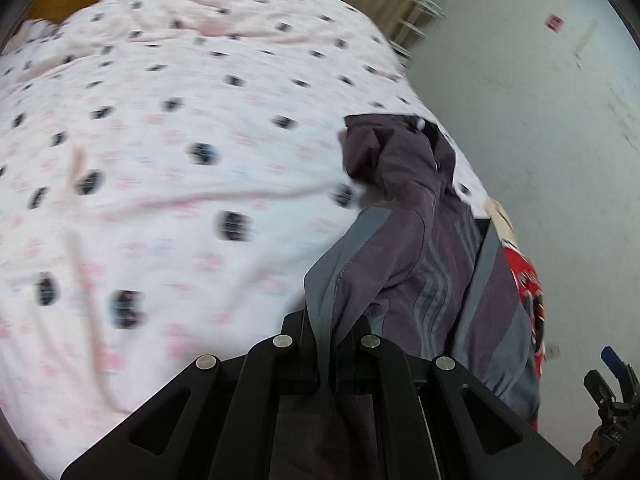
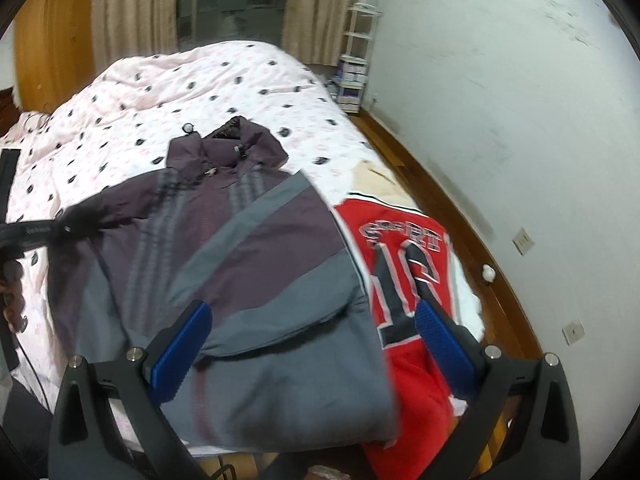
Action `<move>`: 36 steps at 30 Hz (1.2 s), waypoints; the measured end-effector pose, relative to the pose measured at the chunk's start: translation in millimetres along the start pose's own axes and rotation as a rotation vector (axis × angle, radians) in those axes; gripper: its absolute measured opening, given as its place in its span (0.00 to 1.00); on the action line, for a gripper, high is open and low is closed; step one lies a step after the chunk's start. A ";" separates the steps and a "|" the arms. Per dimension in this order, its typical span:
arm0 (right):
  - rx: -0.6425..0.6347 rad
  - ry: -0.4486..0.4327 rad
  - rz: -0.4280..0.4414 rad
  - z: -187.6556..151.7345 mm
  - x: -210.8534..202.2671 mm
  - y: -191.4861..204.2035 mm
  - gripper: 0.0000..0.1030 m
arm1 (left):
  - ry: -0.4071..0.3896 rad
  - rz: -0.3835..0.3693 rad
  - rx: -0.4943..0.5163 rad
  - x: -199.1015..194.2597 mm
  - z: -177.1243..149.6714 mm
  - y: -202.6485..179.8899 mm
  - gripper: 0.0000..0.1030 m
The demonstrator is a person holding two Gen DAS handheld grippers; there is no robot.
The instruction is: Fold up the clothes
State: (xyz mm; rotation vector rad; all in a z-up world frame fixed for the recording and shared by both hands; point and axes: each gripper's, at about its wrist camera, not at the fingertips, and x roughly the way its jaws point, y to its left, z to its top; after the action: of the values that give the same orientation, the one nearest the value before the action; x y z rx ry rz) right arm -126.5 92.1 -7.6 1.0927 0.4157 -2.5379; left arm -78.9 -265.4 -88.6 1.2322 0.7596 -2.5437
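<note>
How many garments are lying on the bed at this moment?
2 clearly: a purple-and-grey jacket spread across the near part of the bed, and a red jersey beside it at the bed's right edge. A beige fabric beyond the jersey may be another.

Left wrist view sits close over the bed (image 1: pixel 160 160); right wrist view looks from farther back; both share the jacket (image 1: pixel 408 240)
</note>
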 end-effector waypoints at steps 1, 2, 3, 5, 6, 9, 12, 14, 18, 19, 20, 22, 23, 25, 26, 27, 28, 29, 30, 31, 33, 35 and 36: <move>-0.009 -0.006 0.010 0.9 2.1 9.1 1.00 | -0.009 0.016 -0.011 -5.2 0.5 9.8 0.04; -0.021 -0.010 0.020 2.2 4.7 17.2 1.00 | -0.017 0.032 -0.023 -10.5 0.9 19.5 0.04; -0.039 -0.015 0.032 3.2 7.7 26.8 1.00 | -0.026 0.046 -0.028 -16.9 1.3 28.0 0.04; -0.081 -0.034 0.058 3.4 14.6 47.9 1.00 | -0.043 0.067 -0.044 -30.2 -0.6 42.8 0.04; -0.107 -0.045 0.075 3.1 18.8 59.5 1.00 | -0.050 0.077 -0.051 -36.2 -2.4 50.3 0.04; -0.192 -0.039 0.156 -1.4 36.0 93.4 1.00 | -0.066 0.101 -0.072 -46.0 -3.7 71.8 0.04; -0.259 0.000 0.283 -7.8 51.2 126.8 1.00 | -0.068 0.120 -0.086 -53.8 -9.1 83.2 0.04; -0.285 0.022 0.380 -14.3 50.4 145.1 0.99 | -0.071 0.129 -0.095 -58.1 -11.8 89.6 0.04; -0.371 0.015 0.503 -33.1 32.9 174.1 0.99 | -0.070 0.137 -0.111 -65.8 -17.7 101.0 0.04; -0.405 0.011 0.517 -38.4 30.5 183.7 0.98 | -0.069 0.137 -0.114 -66.6 -18.5 102.8 0.04; -0.433 0.008 0.522 -43.3 30.9 193.7 0.96 | -0.067 0.137 -0.116 -67.5 -19.4 104.5 0.04; -0.485 0.021 0.515 -53.6 35.0 210.0 0.83 | -0.066 0.136 -0.116 -69.5 -20.6 105.4 0.04; -0.506 0.039 0.510 -57.3 40.6 217.4 0.69 | -0.066 0.136 -0.117 -69.9 -20.7 106.0 0.04; -0.533 0.071 0.496 -60.9 54.1 228.5 0.60 | -0.064 0.134 -0.120 -70.5 -21.0 107.2 0.04; -0.546 0.087 0.489 -62.7 60.8 234.0 0.60 | -0.063 0.133 -0.121 -70.7 -21.2 107.7 0.04; -0.556 0.101 0.484 -64.1 66.7 238.6 0.58 | -0.062 0.132 -0.123 -70.7 -21.1 108.1 0.04; -0.557 0.110 0.482 -64.1 69.9 240.4 0.54 | -0.062 0.131 -0.125 -70.8 -21.2 108.3 0.04; -0.558 0.119 0.481 -64.2 73.1 242.1 0.47 | -0.061 0.131 -0.127 -70.4 -21.0 108.7 0.04; -0.557 0.129 0.482 -63.6 75.9 243.2 0.44 | -0.061 0.130 -0.128 -69.9 -20.9 109.2 0.04; -0.547 0.140 0.488 -61.2 77.7 241.8 0.42 | -0.060 0.131 -0.130 -69.1 -20.7 109.9 0.04; -0.521 0.142 0.495 -52.0 75.8 231.1 0.33 | -0.060 0.133 -0.135 -68.3 -19.8 111.2 0.04; -0.492 0.129 0.499 -40.3 70.4 215.6 0.31 | -0.064 0.133 -0.140 -68.6 -18.4 112.8 0.04; -0.477 0.123 0.500 -34.5 67.7 207.9 0.31 | -0.067 0.133 -0.143 -69.0 -17.6 113.8 0.04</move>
State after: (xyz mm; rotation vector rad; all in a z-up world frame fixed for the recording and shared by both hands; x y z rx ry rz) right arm -60.3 -94.0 -107.2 1.0113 0.6456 -1.8201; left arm 21.8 -354.1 -84.5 1.1084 0.8010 -2.3670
